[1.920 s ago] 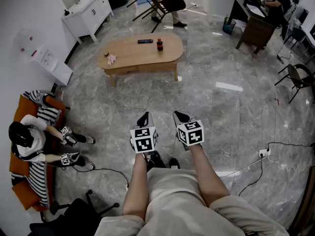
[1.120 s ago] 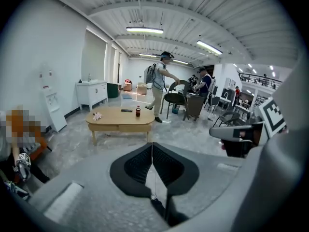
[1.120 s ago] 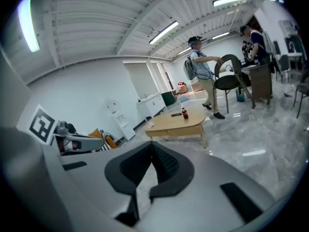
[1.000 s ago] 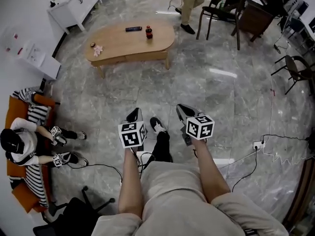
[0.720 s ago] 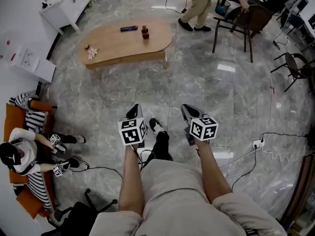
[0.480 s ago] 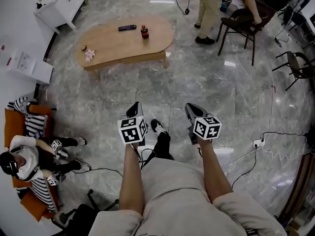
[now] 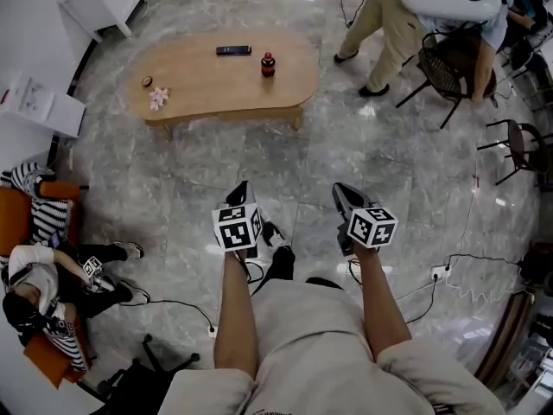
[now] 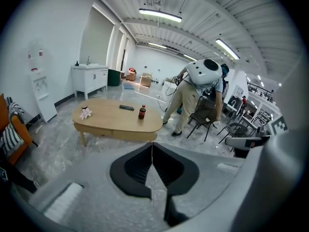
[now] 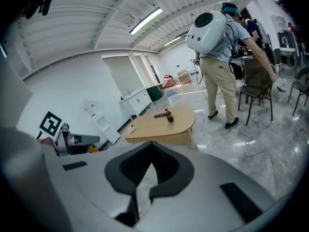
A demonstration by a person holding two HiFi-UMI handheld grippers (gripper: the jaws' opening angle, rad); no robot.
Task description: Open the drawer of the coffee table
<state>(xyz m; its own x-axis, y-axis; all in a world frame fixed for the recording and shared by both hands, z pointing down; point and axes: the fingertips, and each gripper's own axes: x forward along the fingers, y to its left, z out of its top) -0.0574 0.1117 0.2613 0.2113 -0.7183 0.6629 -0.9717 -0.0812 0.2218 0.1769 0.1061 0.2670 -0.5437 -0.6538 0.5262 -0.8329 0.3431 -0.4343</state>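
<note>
Facing coffee table, grippers closed, empty

We are looking at an oval coffee table of light wood, which is standing level on short legs on the grey marble floor, well ahead of us. Its drawer is sitting shut, flush in the side facing us.

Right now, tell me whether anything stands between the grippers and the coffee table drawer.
Nothing visible does. Only bare floor lies between the left gripper, the right gripper and the coffee table. The standing person with the white backpack is off to the right of the table, clear of that line.
</note>
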